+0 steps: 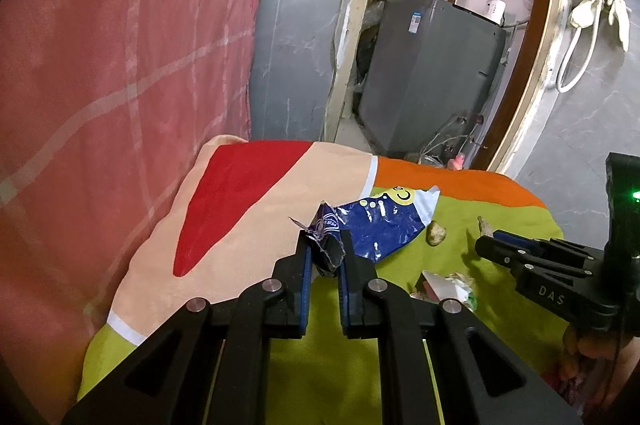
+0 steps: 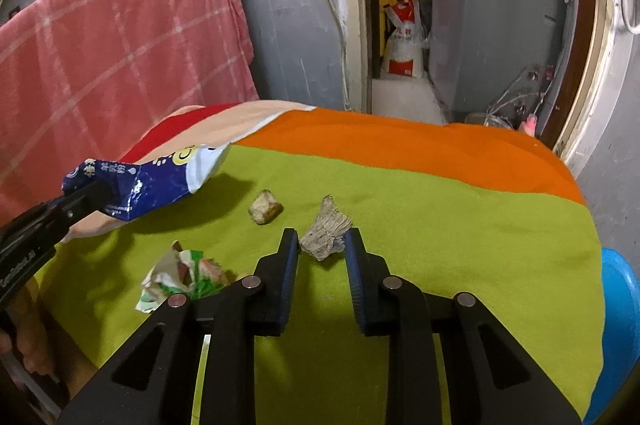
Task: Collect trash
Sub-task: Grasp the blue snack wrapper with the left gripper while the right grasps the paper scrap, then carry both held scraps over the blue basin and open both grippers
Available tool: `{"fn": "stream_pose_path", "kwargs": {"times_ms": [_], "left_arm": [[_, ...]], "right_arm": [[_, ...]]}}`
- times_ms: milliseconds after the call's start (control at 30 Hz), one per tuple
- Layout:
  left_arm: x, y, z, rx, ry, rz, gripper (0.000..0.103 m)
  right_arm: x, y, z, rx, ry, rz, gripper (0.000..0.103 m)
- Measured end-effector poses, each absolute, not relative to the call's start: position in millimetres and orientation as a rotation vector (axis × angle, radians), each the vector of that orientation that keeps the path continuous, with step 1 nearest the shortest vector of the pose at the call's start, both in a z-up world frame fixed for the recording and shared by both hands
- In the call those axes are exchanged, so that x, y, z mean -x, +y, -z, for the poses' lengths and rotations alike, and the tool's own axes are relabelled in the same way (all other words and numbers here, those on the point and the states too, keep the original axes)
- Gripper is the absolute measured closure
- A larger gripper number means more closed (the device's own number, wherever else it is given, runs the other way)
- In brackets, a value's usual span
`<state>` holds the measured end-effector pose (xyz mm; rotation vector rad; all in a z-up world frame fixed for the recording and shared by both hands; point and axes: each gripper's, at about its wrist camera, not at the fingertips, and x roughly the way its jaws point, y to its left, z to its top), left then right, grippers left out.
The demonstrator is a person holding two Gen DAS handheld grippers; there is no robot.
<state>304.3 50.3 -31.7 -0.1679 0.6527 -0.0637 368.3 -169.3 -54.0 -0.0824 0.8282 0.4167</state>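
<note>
A blue and white snack bag (image 1: 380, 225) hangs above the bed, and my left gripper (image 1: 324, 241) is shut on its crumpled end. In the right wrist view the same bag (image 2: 136, 189) sticks out of the left gripper (image 2: 92, 193) at the left edge. My right gripper (image 2: 322, 237) sits low on the green blanket (image 2: 440, 225), its pads closed against a grey crumpled scrap (image 2: 326, 231). A small brownish lump (image 2: 265, 211) lies just left of the scrap. A crumpled green and white wrapper (image 2: 180, 277) lies nearer, to the left.
A pink checked towel (image 2: 120, 45) hangs over the headboard on the left. Behind the bed is a doorway with a grey appliance (image 2: 492, 25) and a white sack (image 2: 404, 49). A blue basin (image 2: 620, 305) sits off the bed's right edge.
</note>
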Motion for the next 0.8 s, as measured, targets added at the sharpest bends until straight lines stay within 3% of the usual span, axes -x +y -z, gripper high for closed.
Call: {"fn": "stream_pose_path", "kwargs": {"times_ms": [800], "left_arm": [[-265, -27, -41, 0.176, 0.446, 0.169, 0.094]], "right_arm": [[-273, -238, -48, 0.067, 0.39, -0.326, 0.081]]}}
